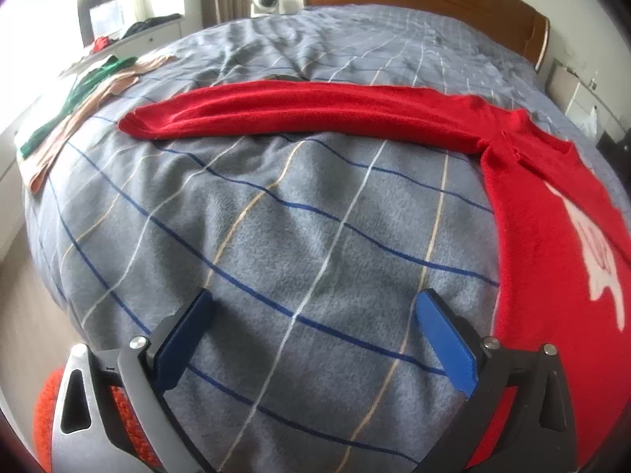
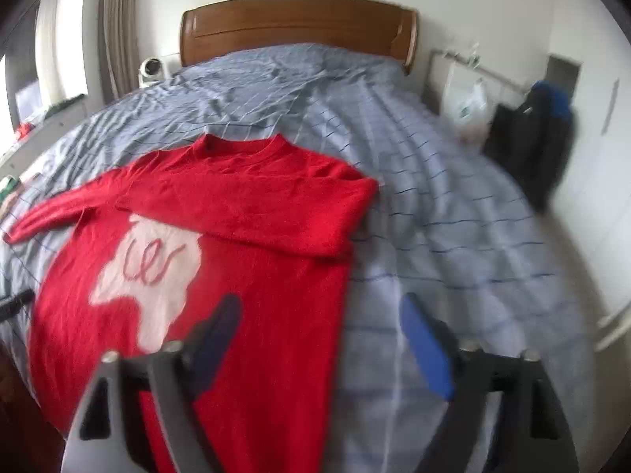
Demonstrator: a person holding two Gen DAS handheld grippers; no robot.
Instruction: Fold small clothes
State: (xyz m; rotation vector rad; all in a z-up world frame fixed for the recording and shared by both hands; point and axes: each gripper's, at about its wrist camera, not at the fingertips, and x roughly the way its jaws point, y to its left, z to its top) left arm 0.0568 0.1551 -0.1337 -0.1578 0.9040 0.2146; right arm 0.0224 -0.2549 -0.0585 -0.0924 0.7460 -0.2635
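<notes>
right wrist view: red sweater (image 2: 221,236) on checked blue bedspread (image 2: 434,197), wooden headboard (image 2: 295,27).

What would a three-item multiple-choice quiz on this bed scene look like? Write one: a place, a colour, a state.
1. Where does the green garment lie?
A. On the bed's far left edge, atop a beige garment
B. On the wooden headboard
C. On the red knitted sweater

2. What colour is the patch on the red knitted sweater?
A. Black
B. White
C. Yellow

3. How do the sweater's sleeves lie?
A. Both folded in
B. Both stretched out
C. One folded across the chest, one stretched out

Answers:
1 A: it crosses the beige garment on the grey checked blanket.
2 B: a white shape shows mid-chest.
3 C: the folded sleeve covers the chest; the outstretched sleeve lies on the blanket.
</notes>
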